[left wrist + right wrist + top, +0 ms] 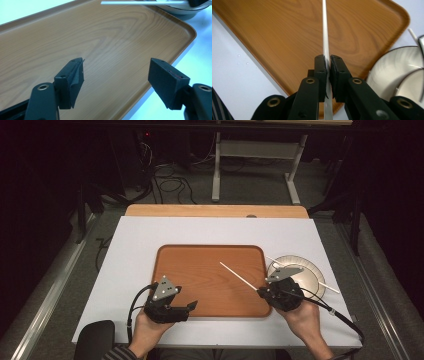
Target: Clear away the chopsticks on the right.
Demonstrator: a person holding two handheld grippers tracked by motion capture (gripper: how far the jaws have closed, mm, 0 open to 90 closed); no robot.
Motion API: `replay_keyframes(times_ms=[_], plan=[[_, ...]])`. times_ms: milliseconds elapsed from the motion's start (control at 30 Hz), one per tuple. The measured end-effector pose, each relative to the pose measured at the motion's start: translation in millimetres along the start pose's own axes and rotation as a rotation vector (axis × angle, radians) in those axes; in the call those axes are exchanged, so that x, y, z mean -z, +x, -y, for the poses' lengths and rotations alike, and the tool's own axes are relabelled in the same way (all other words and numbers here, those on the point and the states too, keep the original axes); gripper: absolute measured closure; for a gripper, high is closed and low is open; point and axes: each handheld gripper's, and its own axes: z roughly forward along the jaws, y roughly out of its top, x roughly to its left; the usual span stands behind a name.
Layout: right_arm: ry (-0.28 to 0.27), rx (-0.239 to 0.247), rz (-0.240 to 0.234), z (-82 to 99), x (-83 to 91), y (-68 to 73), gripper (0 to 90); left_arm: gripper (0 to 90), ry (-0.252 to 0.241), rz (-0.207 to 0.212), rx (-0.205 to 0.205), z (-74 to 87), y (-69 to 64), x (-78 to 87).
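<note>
**White stick clamped over the wooden tray**

On the left, the left claw point(192, 305) rests low over the near-left part of the brown wood-grain rectangular tray point(200, 265), its jaws standing wide apart with nothing between them. The tray lies on the white-topped bench point(135, 240).

Further right, the right claw point(260, 292) is closed tight on a thin white plastic stick point(237, 275), pinching it near its lower end. The stick's long axis runs diagonally: from the claw at the tray's near-right edge it points up and left toward the tray's middle, held above the wood.

At the far right, a round white bowl point(310, 270) sits beside the tray on the bench, with a second thin white stick point(327, 286) lying across it.
</note>
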Motion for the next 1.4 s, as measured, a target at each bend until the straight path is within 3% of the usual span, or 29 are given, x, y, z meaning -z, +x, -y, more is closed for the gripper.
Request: replay_keyframes(times_ms=[400, 867, 1133, 1267, 1400], plan=[[0.042, -0.008, 0.010, -7.2, -29.2, -0.6, 86.0, 29.2, 0.002, -0.012, 0.005, 2.8, -0.6, 3.1], [0.122, -0.031, -0.022, -10.8, -66.2, -6.7, 84.9, 29.0, -0.010, -0.075, 0.056, 16.4, 0.2, 22.5], [0.124, -0.025, 0.012, -8.3, -67.8, -7.3, 84.0, 29.0, -0.009, -0.074, 0.054, 17.1, -1.0, 23.6], [0.136, -0.030, 0.080, -5.9, -65.5, -9.4, 82.8, 29.1, -0.008, -0.071, 0.049, 17.4, -1.0, 24.4], [0.144, -0.049, 0.105, -4.8, -64.5, -10.0, 82.6, 29.1, -0.010, -0.071, 0.052, 17.5, -0.8, 24.4]])
